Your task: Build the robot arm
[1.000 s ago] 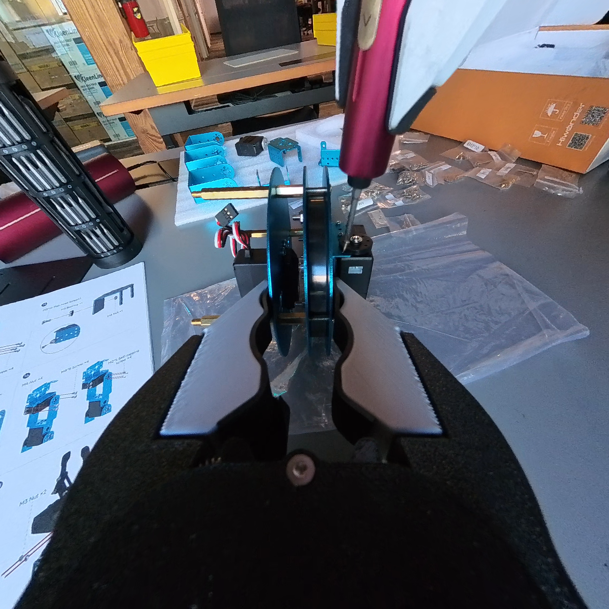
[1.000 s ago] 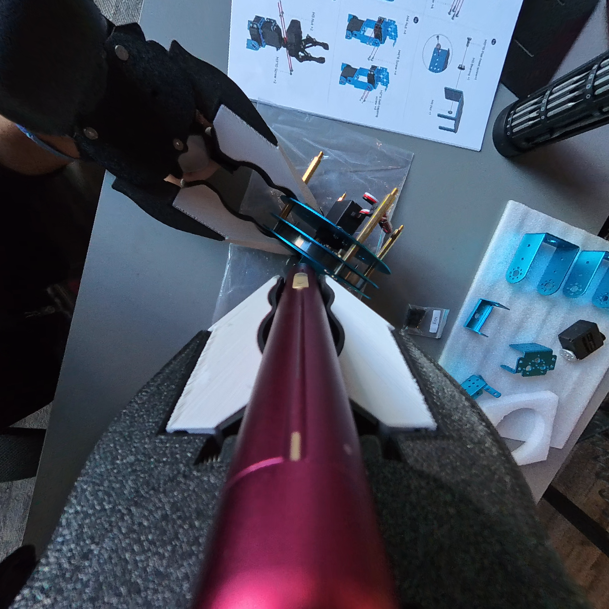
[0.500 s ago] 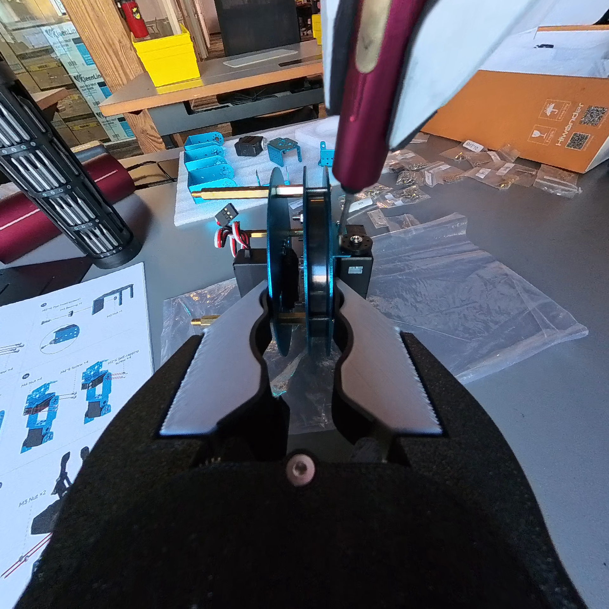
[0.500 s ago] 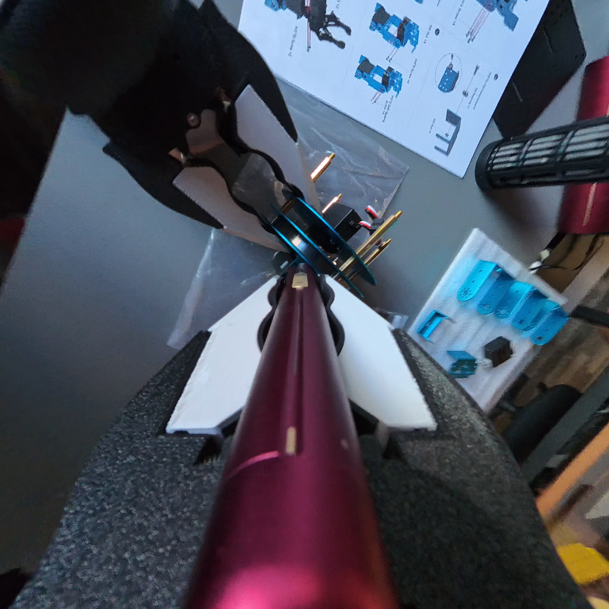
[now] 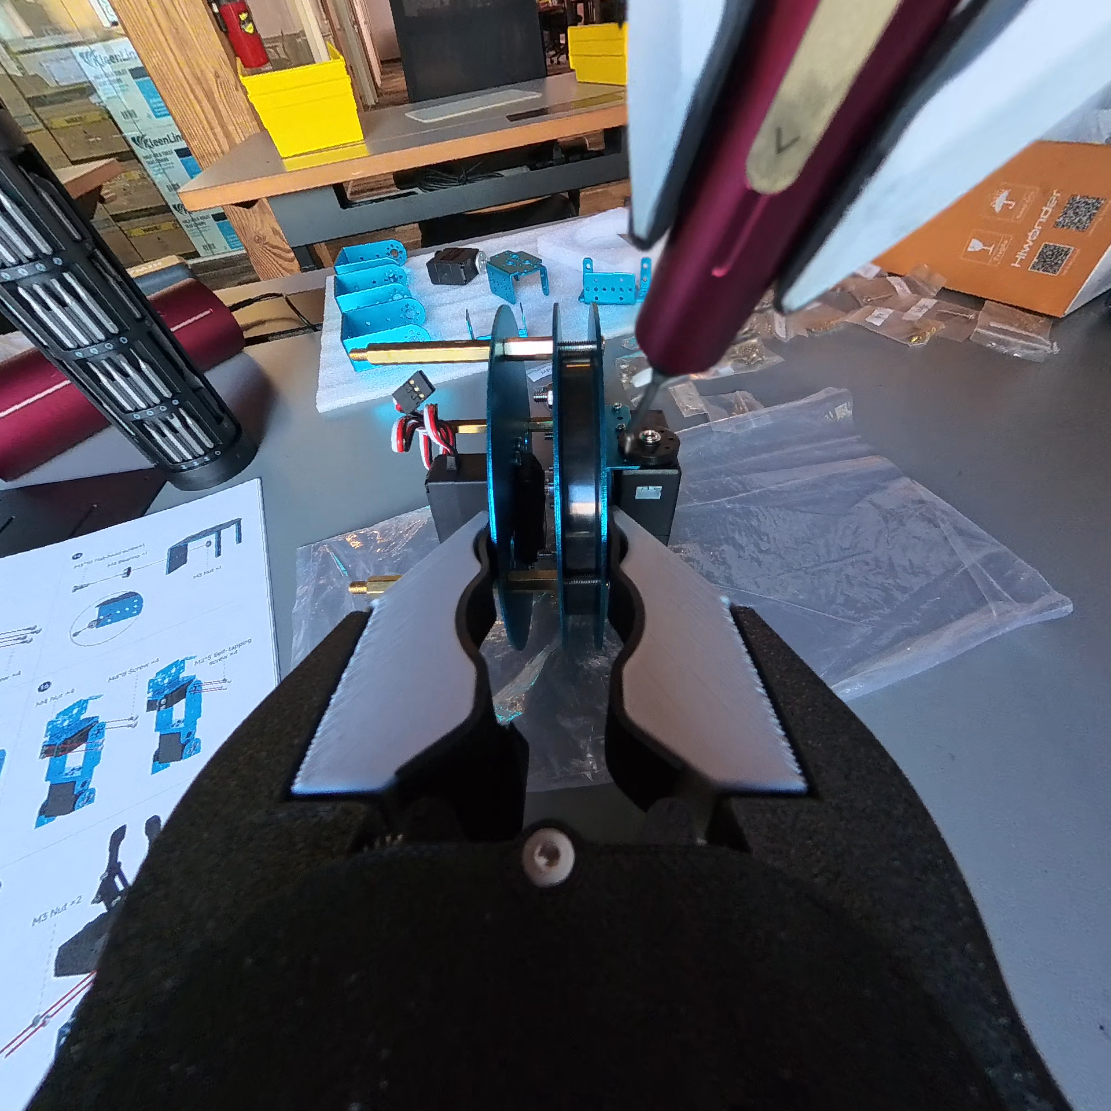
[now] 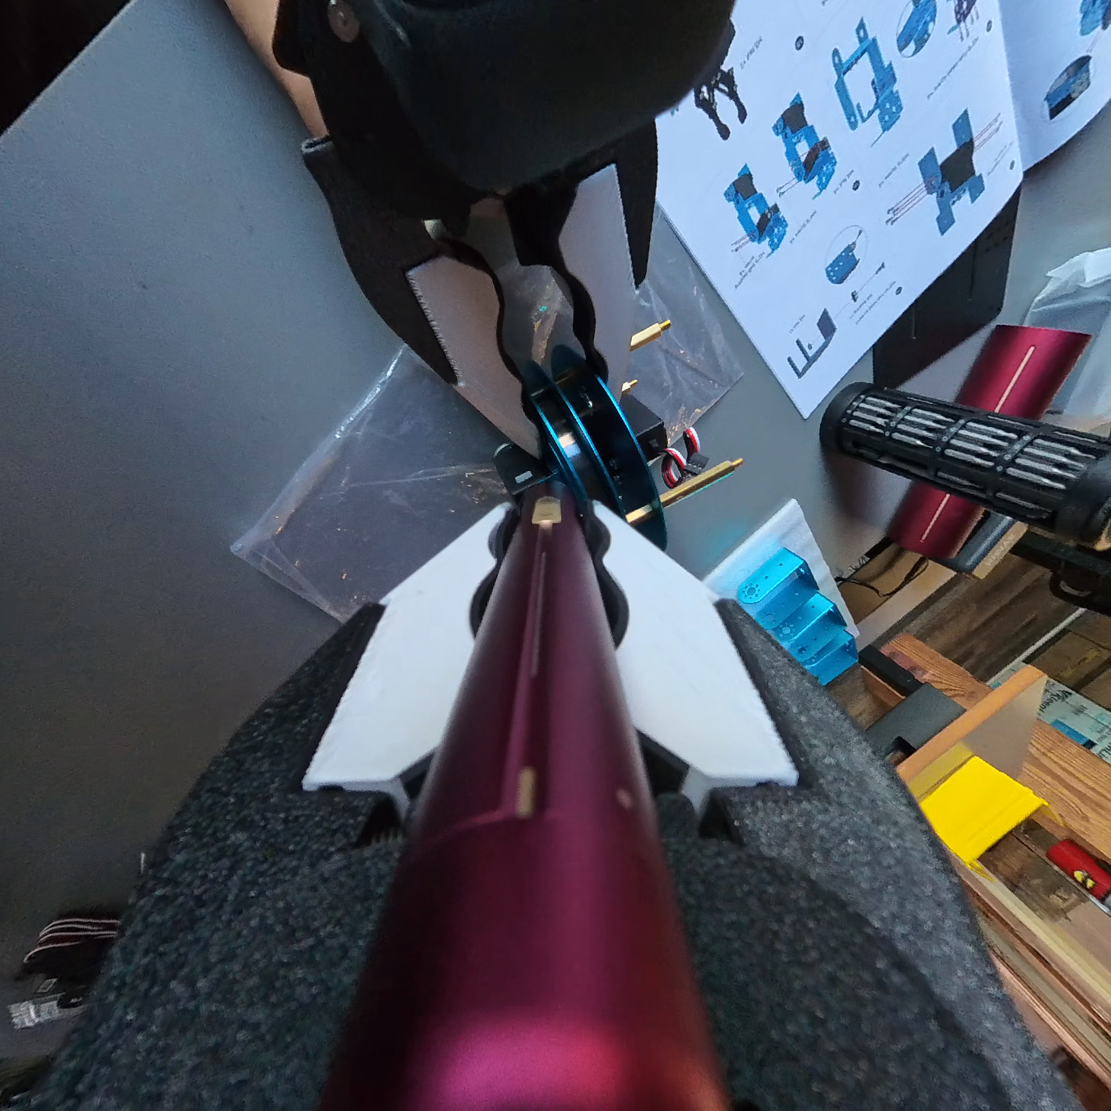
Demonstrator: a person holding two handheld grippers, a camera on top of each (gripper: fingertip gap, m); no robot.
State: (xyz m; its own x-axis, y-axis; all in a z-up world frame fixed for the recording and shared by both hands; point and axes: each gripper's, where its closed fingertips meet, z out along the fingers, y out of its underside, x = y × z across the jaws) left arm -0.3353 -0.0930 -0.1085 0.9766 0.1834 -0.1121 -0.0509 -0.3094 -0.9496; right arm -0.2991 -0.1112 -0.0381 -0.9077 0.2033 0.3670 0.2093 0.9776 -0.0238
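Right wrist view: screwdriver [image 6: 535,751] clamped in jaws, tip hidden; left jaws clamp disc assy [image 5: 544,481].

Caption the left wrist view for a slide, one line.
Left gripper clamps a blue disc assembly while the right gripper holds a red screwdriver, tip at its servo.

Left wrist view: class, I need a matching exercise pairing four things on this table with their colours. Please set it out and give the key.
Things:
1. Screwdriver held in the right gripper
2. Round plates clamped in the left gripper
3. Bin on the far bench
4. Box at the right

Colours:
A. orange
B. blue
C. maroon
D. yellow

Pairs: 1-C, 2-B, 3-D, 4-A
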